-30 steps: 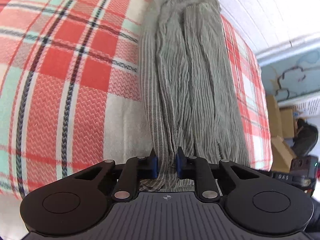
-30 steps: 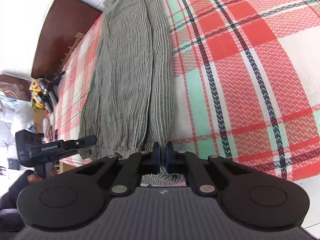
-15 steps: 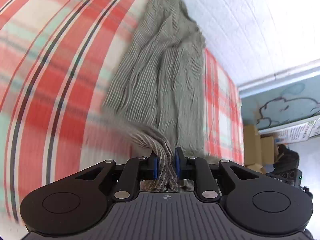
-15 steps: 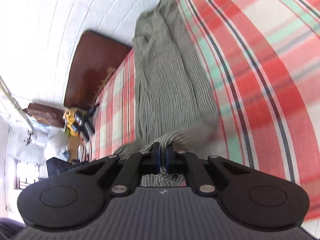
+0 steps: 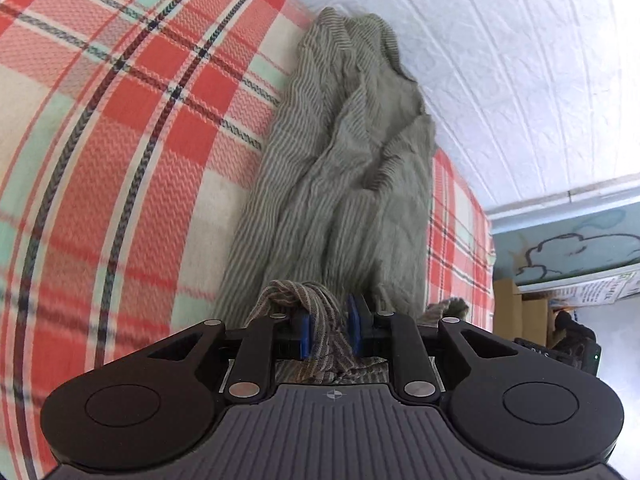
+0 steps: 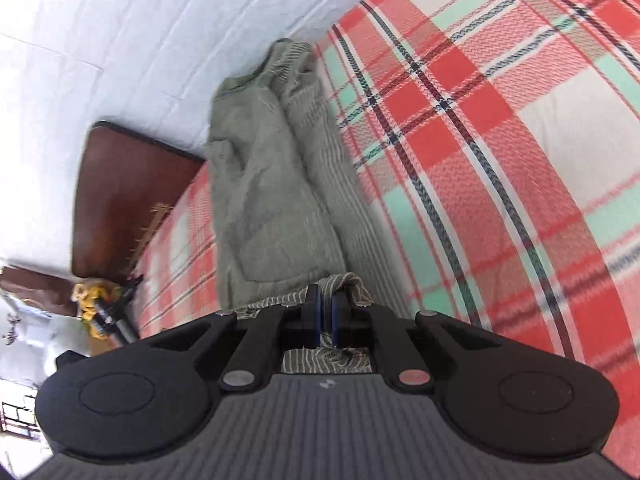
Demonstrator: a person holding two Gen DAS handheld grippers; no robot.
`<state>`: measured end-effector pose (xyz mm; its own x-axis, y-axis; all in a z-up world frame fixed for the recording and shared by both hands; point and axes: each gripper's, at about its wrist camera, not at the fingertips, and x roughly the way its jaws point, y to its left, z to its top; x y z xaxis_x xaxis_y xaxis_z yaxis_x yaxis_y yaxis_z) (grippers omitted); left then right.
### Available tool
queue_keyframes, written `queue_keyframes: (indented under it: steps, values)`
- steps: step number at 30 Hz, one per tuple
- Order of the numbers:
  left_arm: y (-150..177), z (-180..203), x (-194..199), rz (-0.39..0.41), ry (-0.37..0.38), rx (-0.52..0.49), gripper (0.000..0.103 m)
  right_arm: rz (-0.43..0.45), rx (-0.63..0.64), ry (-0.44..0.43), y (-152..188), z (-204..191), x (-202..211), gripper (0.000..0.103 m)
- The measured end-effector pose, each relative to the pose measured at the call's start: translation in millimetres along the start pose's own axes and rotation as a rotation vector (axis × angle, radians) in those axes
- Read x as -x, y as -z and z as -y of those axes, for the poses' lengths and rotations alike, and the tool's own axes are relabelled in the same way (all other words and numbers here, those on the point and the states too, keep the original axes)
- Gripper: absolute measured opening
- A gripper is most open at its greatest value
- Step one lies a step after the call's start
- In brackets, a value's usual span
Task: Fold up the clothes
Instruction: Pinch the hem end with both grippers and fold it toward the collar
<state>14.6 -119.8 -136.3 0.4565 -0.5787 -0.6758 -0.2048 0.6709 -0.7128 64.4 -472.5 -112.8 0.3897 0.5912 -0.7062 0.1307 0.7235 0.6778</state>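
Observation:
A grey-green striped garment (image 5: pixel 344 184) lies lengthwise on a red, mint and cream plaid bed cover (image 5: pixel 120 128), its far end bunched against the white wall. My left gripper (image 5: pixel 328 330) is shut on a gathered near corner of the garment, lifted off the cover. In the right wrist view the same garment (image 6: pixel 276 200) runs away toward the wall, and my right gripper (image 6: pixel 325 316) is shut on its other near corner. The cloth under both grippers is hidden by their bodies.
A white brick-pattern wall (image 5: pixel 500 60) backs the bed. A dark brown headboard (image 6: pixel 124 196) stands left in the right wrist view, with a yellow object (image 6: pixel 94 300) below it. Cardboard boxes (image 5: pixel 516 312) and a cloud mural (image 5: pixel 572 248) lie beyond the bed's right edge.
Both grippers have lifted the near end of the garment and carried it forward toward the wall. The garment has shortened and crumpled at its far end.

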Motion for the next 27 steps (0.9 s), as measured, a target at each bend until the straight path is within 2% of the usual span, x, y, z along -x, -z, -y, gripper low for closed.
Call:
queue_keyframes:
  steps: [4,6,7,9,10,12,13,16,23,27]
  values:
    - [-9,-1,-9,-0.022,-0.006,0.010,0.033,-0.003,-0.006,0.049,-7,-5,-20,0.012]
    - [-12,-4,-11,-0.031,0.005,0.033,0.036,0.004,-0.021,0.052,-8,-7,-22,0.027]
    - [-13,-6,-10,-0.031,0.016,0.052,0.038,0.012,-0.025,0.051,-7,-8,-22,0.030]
    - [-15,-8,-5,-0.017,0.033,0.077,0.044,0.028,-0.033,0.043,-8,-11,-20,0.041]
    - [-16,-9,-2,-0.006,0.041,0.087,0.048,0.036,-0.036,0.033,-9,-12,-18,0.041]
    - [-17,-11,5,0.016,0.056,0.108,0.066,0.054,-0.040,0.017,-9,-14,-13,0.042]
    - [-18,-12,9,0.027,0.063,0.118,0.067,0.063,-0.045,0.007,-9,-15,-9,0.042]
    - [-21,-14,19,0.059,0.080,0.138,0.067,0.102,-0.067,-0.018,-9,-15,2,0.054]
    - [-30,8,39,0.081,0.027,-0.029,0.067,0.169,-0.067,-0.030,-13,-19,20,0.057]
    - [-20,22,42,0.038,-0.072,-0.237,0.068,0.153,0.086,0.044,-7,-35,29,0.060]
